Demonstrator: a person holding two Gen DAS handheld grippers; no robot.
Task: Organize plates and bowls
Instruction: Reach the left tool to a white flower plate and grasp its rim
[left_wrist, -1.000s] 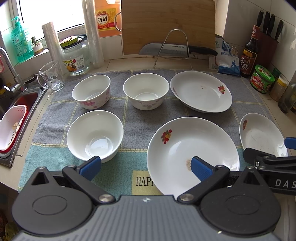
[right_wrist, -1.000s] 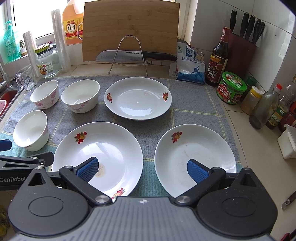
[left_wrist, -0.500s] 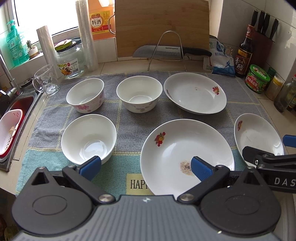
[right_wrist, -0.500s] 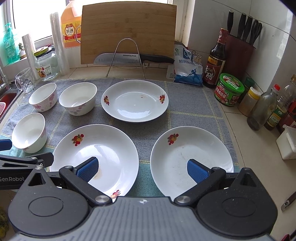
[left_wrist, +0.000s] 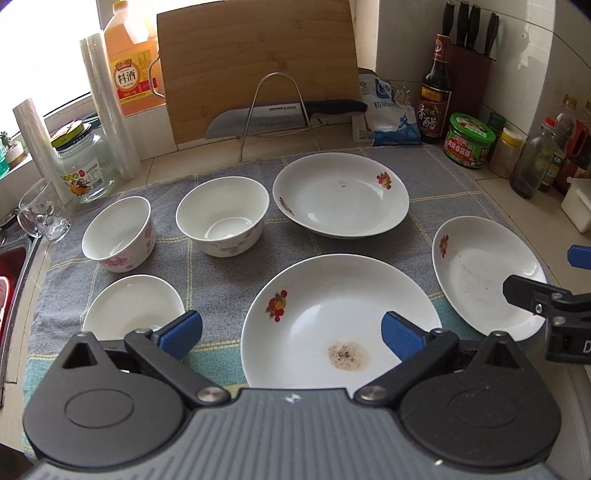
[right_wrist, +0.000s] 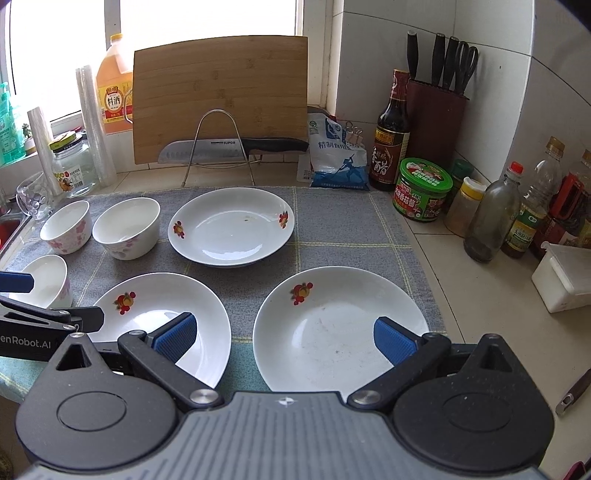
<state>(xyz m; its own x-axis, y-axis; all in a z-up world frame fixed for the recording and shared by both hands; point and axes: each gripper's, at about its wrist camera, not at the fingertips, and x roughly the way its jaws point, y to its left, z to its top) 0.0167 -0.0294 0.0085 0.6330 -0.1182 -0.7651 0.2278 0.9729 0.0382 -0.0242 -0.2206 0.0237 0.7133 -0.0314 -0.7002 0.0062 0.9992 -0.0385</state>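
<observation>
Three white plates with fruit prints lie on a grey mat (left_wrist: 236, 262): a near middle plate (left_wrist: 332, 314) with a brown stain, a near right plate (left_wrist: 484, 269) and a far plate (left_wrist: 340, 192). Three white bowls sit to the left: two flowered ones at the back (left_wrist: 118, 232) (left_wrist: 221, 214) and one in front (left_wrist: 133, 306). My left gripper (left_wrist: 291, 332) is open above the stained plate's near edge. My right gripper (right_wrist: 286, 334) is open over the near right plate (right_wrist: 340, 325), with the stained plate (right_wrist: 166, 314) to its left.
A cutting board (right_wrist: 221, 96) and a knife on a wire rack (right_wrist: 221, 147) stand at the back. Bottles, jars and a knife block (right_wrist: 439, 125) line the right wall. A glass mug (left_wrist: 44, 214) and a sink (left_wrist: 11, 266) lie at the left.
Both grippers have moved to the right and tilted up a little, so the dishes sit lower and more to the left in both views. Both stay open and empty.
</observation>
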